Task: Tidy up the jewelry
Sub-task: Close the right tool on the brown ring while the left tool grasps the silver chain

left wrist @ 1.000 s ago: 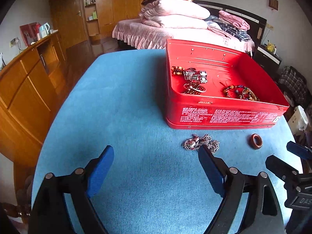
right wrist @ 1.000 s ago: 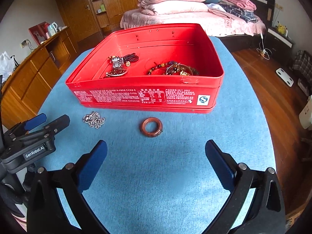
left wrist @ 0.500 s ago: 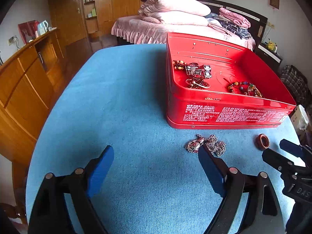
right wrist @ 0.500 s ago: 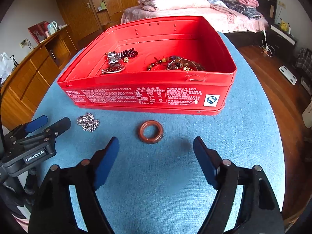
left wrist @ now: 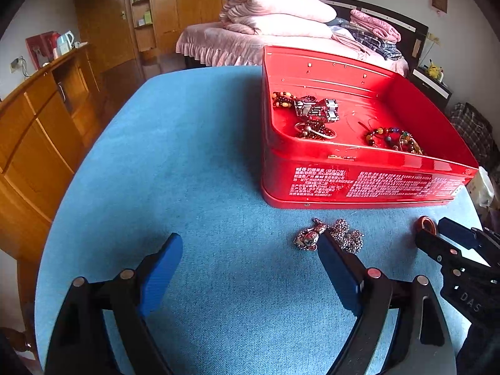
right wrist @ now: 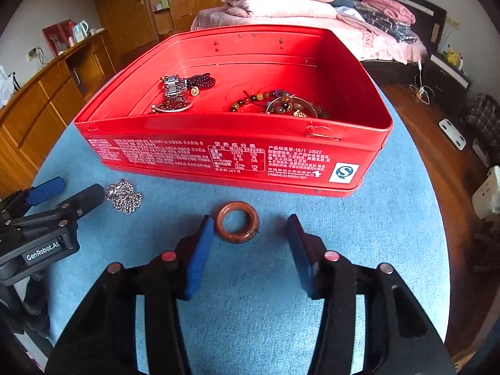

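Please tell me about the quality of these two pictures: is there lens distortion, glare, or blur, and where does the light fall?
Left wrist view: strong fisheye bending, dark corners; the red tin shows glare along its near rim; the chain necklace looks sharp. Right wrist view: the same curved edges; daylight is soft and shadows are weak under the brown ring; the right gripper nearest the lens is slightly soft.

A bed [left wrist: 250, 43] piled with pink quilts [left wrist: 281, 15] stood at the back. Wooden cabinets [left wrist: 28, 131] lined the left wall, and daylight fell on the wooden floor [right wrist: 437, 143].
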Action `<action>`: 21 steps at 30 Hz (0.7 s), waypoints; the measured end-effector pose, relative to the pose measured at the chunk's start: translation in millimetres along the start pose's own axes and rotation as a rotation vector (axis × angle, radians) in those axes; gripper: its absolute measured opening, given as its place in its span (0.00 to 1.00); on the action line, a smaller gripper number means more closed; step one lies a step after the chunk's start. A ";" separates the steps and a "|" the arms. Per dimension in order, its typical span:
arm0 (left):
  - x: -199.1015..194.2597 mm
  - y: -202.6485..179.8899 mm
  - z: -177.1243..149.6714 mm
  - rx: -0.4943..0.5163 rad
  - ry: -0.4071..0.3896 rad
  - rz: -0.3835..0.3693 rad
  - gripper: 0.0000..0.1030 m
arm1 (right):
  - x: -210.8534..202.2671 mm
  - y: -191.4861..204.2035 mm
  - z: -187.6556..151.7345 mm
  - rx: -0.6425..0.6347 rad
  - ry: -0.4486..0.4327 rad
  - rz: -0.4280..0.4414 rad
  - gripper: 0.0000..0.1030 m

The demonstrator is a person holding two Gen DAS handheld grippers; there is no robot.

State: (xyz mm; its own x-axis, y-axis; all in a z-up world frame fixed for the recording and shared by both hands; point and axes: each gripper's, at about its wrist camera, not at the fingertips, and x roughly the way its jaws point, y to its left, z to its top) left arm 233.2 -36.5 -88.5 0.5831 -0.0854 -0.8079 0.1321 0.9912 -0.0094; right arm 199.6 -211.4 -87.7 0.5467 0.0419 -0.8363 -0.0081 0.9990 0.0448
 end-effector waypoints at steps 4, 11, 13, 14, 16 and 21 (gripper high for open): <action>1.6 -0.9 0.1 0.002 0.004 -0.003 0.84 | 0.3 -3.6 1.0 0.015 0.000 0.011 0.28; 3.1 -10.7 2.4 0.022 0.014 -0.027 0.83 | -9.3 -17.8 -2.1 0.052 -0.010 0.013 0.28; 4.3 -16.9 3.2 0.031 0.016 -0.030 0.83 | -12.1 -21.9 -3.1 0.068 -0.012 0.013 0.28; 4.7 -19.2 3.2 0.035 0.016 -0.028 0.81 | -13.3 -24.8 -3.6 0.075 -0.012 0.012 0.28; 5.4 -24.8 4.5 0.045 0.016 -0.032 0.78 | -15.5 -28.9 -4.7 0.087 -0.013 0.015 0.28; 7.8 -35.5 8.5 0.052 0.030 -0.059 0.73 | -17.7 -33.1 -6.5 0.095 -0.015 0.025 0.28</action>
State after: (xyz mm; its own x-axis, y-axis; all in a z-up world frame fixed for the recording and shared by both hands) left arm 239.9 -73.2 -89.4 0.5486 -0.1398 -0.8243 0.2079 0.9778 -0.0275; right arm 184.7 -245.1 -77.9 0.5600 0.0663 -0.8258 0.0566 0.9914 0.1180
